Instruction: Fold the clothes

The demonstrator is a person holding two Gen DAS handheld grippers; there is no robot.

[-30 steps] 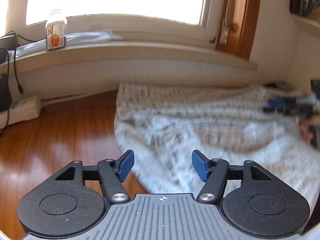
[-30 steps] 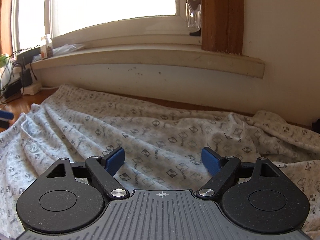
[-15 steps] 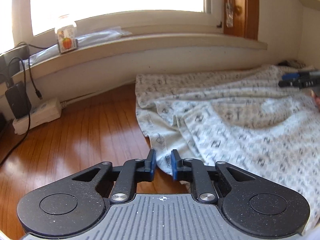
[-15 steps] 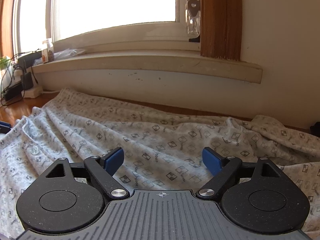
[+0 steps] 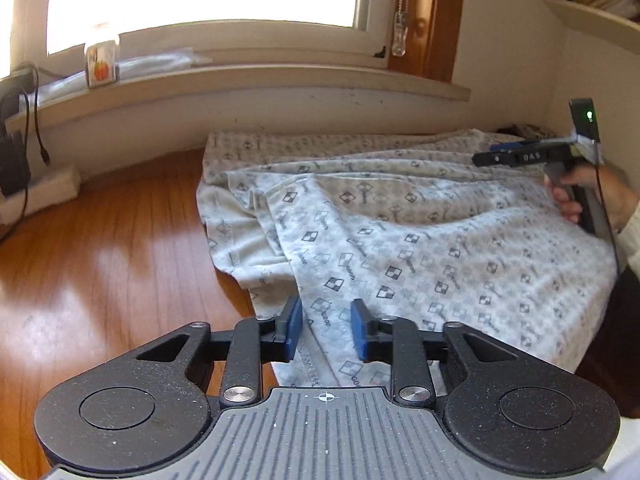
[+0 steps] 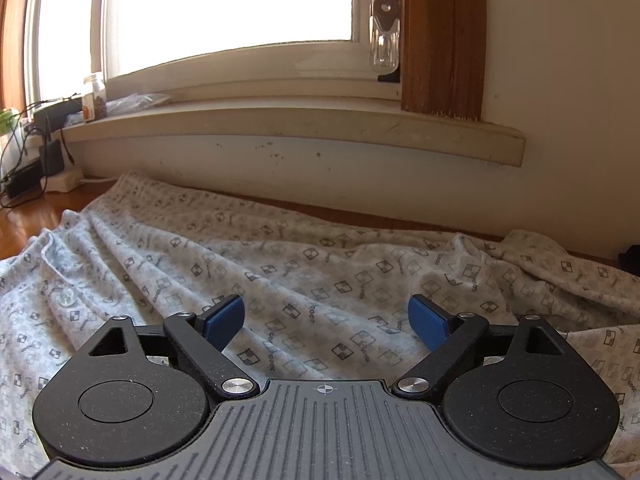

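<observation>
Below the windowsill (image 6: pixel 304 124), a printed shirt (image 5: pixel 420 240) lies spread and rumpled on the wooden surface (image 5: pixel 100 248), one flap doubled over near its left hem. Left gripper (image 5: pixel 326 334) hovers part-open with that soft, thin edge between its pads, likely for a pinch. Right gripper (image 6: pixel 326 320) hangs wide open over the creased cotton, holding nothing.

The left gripper (image 5: pixel 326 334) has its 2 blue pads a small gap apart. The right gripper (image 6: pixel 327 322) has its pads spread wide. In the left view, a hand (image 5: pixel 592 196) grips the right gripper's handle, held level.
</observation>
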